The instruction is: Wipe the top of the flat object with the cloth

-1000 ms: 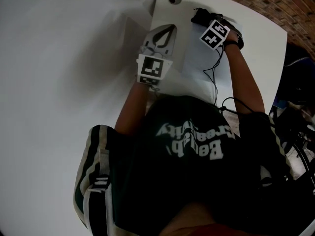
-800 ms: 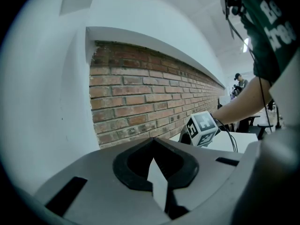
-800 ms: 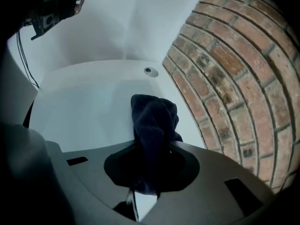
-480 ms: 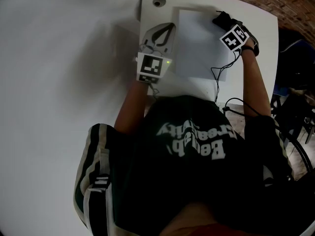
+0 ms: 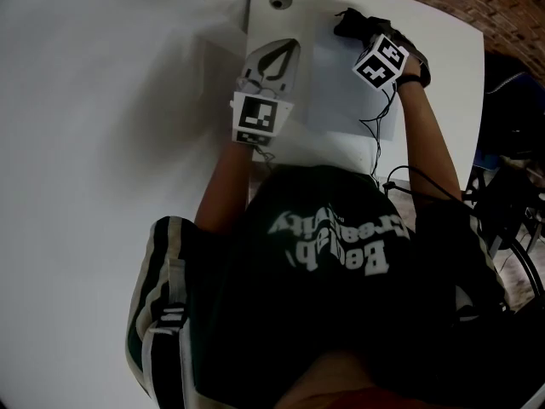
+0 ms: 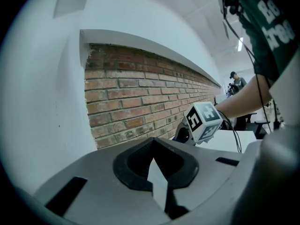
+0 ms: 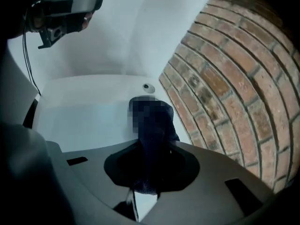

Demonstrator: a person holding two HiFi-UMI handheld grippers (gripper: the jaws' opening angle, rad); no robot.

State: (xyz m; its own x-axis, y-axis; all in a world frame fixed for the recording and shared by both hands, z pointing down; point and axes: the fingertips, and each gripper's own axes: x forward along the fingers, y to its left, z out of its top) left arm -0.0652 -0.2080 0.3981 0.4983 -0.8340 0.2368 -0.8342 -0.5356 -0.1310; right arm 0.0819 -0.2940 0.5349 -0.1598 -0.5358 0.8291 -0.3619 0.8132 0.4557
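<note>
**Right gripper holds the cloth on the flat object; left gripper rests beside it**

Nearest you, your left gripper (image 5: 292, 49) sits close to the desk's (image 5: 443, 49) left edge, along the left side of the pale flat object (image 5: 336, 100). Its jaws are drawn together with nothing between them. The flat object lies flat on the white desk, between your two grippers and running toward the far edge. Farther out, your right gripper (image 5: 362, 34) is clenched on the dark cloth (image 5: 349, 24). The cloth bunches out past the jaws and lies on the object's top near its far edge. Beyond it, a small round hole (image 5: 279, 0) shows in the desk's far left corner, and a brick wall (image 7: 225, 88) rises past the far edge.
</note>
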